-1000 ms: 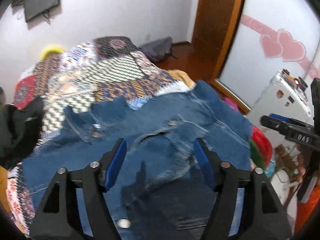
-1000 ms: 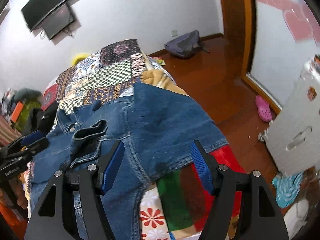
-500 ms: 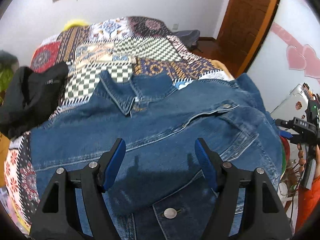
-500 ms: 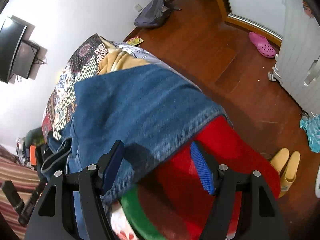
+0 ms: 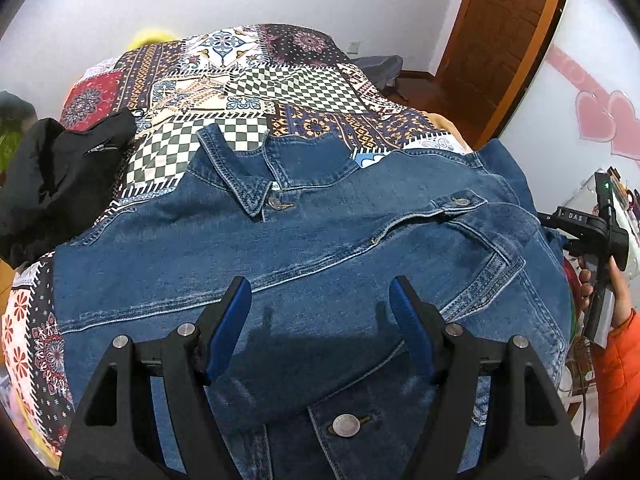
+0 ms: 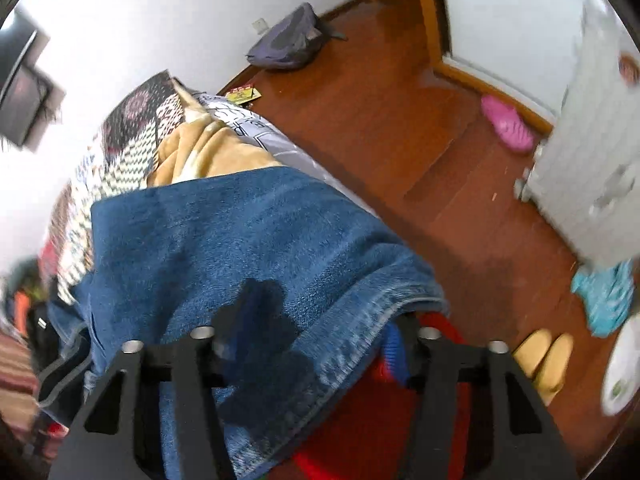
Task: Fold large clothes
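- Left wrist view: the left gripper [image 5: 320, 322] hovers with fingers spread, holding nothing, over the blue denim jacket [image 5: 320, 248], which lies spread on the patchwork-quilted bed [image 5: 256, 76].
- Right wrist view: the right gripper [image 6: 320, 336] has its fingers apart astride the jacket's hem [image 6: 360, 320] at the bed's edge.

black garment [image 5: 60, 176] beside denim jacket [image 5: 320, 248] collar, quilt [image 5: 280, 92] beyond bare

We can read only one marking, the white letters "DAS" on the black body of the right gripper [image 5: 580, 224], seen off to the right of the left gripper's fingers in the left wrist view; nothing else is legible to us.
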